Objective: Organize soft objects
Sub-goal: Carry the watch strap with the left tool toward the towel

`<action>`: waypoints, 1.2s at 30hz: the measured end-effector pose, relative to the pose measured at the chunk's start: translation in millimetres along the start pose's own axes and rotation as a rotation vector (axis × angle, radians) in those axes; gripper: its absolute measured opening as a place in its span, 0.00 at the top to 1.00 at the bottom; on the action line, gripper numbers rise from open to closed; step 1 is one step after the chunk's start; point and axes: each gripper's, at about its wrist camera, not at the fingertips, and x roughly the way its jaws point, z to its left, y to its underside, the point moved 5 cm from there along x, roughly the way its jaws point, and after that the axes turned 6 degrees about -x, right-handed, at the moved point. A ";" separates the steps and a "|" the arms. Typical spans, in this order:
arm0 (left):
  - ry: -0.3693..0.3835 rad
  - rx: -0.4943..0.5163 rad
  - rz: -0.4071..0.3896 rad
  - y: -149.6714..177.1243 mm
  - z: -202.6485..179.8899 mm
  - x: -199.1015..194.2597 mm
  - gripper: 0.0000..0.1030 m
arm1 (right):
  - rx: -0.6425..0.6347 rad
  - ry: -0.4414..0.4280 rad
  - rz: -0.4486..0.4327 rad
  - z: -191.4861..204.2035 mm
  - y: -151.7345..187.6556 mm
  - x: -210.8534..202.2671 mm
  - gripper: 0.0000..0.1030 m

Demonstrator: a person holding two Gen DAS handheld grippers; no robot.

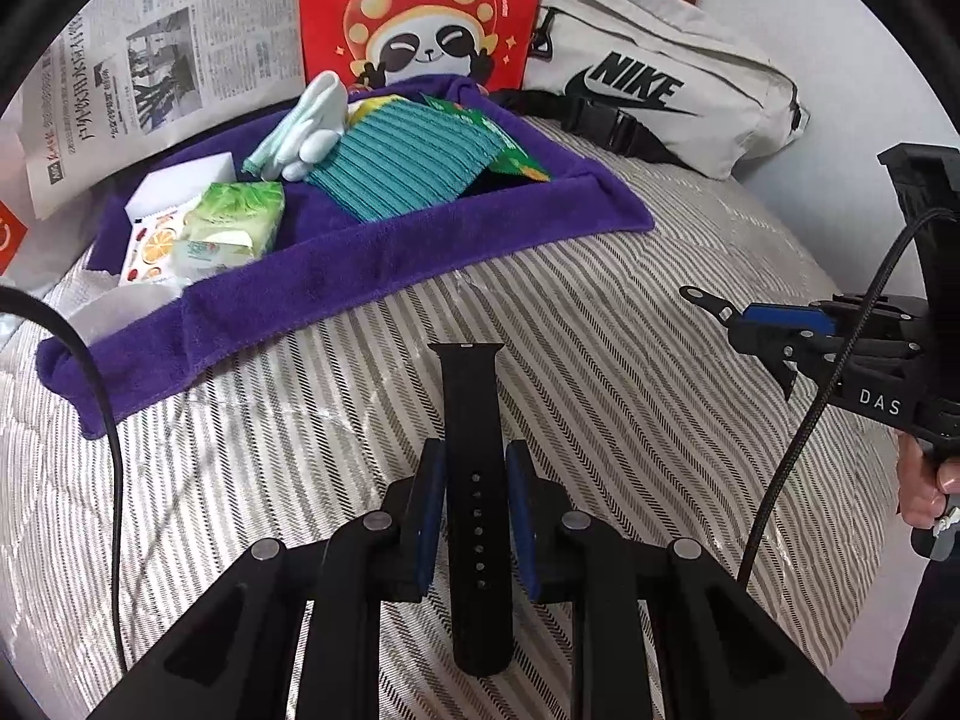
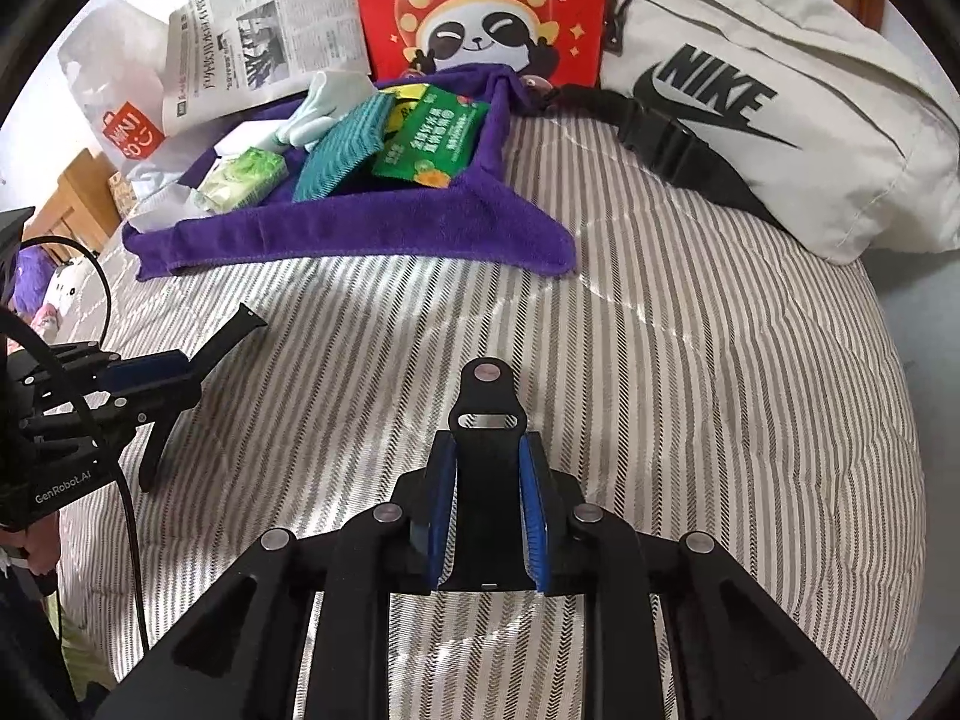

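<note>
My left gripper (image 1: 475, 468) is shut on a long black watch strap (image 1: 471, 396) with a row of holes, which sticks out forward over the striped bedspread (image 1: 630, 372). My right gripper (image 2: 487, 450) is shut on a shorter black strap piece (image 2: 487, 405) with a slot and a stud at its tip. Each gripper shows in the other's view: the right gripper (image 1: 750, 318) at the right edge, the left gripper (image 2: 180, 372) at the left. Ahead lies a purple towel (image 1: 372, 252) bearing a teal ribbed cloth (image 1: 402, 162), pale green gloves (image 1: 306, 126), a green tissue pack (image 1: 234, 222) and green sachets (image 2: 438, 138).
Behind the towel stand a red panda-print bag (image 1: 420, 12), a newspaper (image 1: 150, 60) and a white plastic bag (image 2: 120, 108). A cream Nike waist bag (image 1: 660, 96) with a black buckle strap lies at the right. A person's hand (image 1: 924, 480) holds the right gripper's handle.
</note>
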 end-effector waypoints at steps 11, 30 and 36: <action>0.020 -0.068 -0.024 -3.6 27.4 -24.4 0.81 | -0.029 -0.068 -0.036 29.8 -25.0 -4.5 0.79; -0.026 -0.177 -0.081 -56.3 102.5 -56.0 0.81 | -0.122 -0.143 -0.072 90.9 -110.0 5.0 0.79; -0.017 -0.186 -0.087 -85.4 119.2 -47.5 0.81 | -0.132 -0.165 -0.068 101.4 -141.8 22.9 0.79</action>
